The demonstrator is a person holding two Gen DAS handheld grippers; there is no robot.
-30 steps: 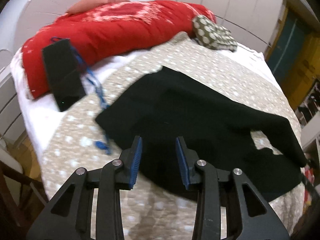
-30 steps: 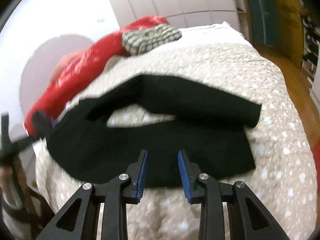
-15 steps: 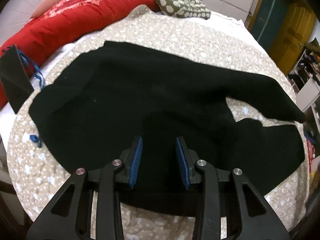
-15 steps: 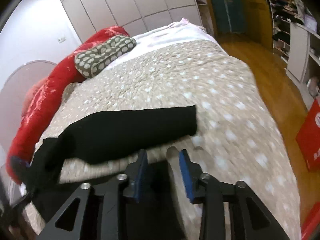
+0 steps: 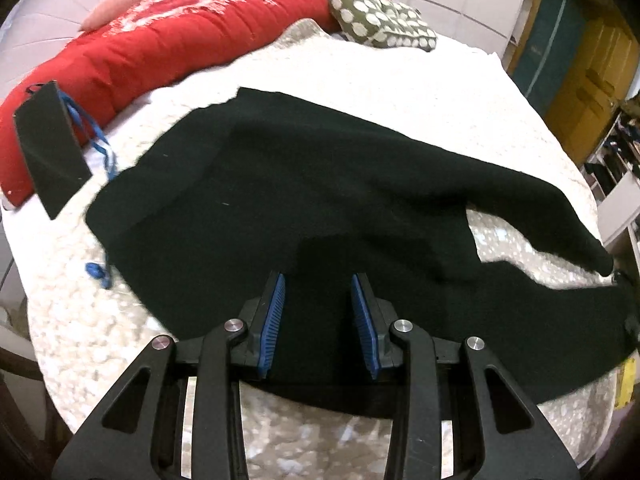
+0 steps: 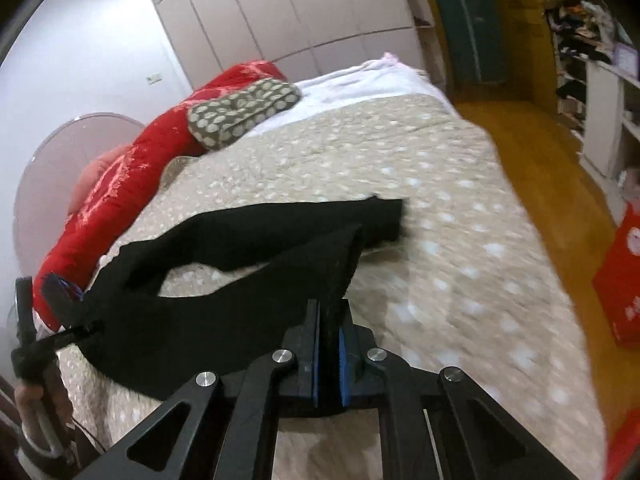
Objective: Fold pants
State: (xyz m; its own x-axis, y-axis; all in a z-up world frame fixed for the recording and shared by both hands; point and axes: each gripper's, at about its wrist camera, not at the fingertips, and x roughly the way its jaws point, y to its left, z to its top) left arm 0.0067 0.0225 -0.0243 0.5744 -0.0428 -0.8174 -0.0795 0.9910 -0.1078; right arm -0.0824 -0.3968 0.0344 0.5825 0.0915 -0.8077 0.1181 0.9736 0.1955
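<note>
Black pants [image 5: 320,180] lie spread on a beige dotted bedspread [image 5: 400,76], waist to the left and legs running right. My left gripper [image 5: 318,280] hovers over the near waist part, its blue pads a little apart with cloth beneath them and nothing pinched. In the right wrist view my right gripper [image 6: 329,312] is closing its jaws on the end of the near leg [image 6: 340,256], and the pads press on the black cloth, which rises off the bed. The far leg [image 6: 280,220] lies flat behind it.
A red quilt [image 5: 180,40] and a spotted pillow [image 5: 380,24] lie along the head of the bed. A black pouch with a blue cord [image 5: 52,148] rests at the left. To the right are a wooden floor [image 6: 540,160], a red bag [image 6: 620,280] and shelves.
My right gripper slid to the end of the near leg and closed on it, lifting the cloth. My left gripper came forward over the waist part, pads unchanged.
</note>
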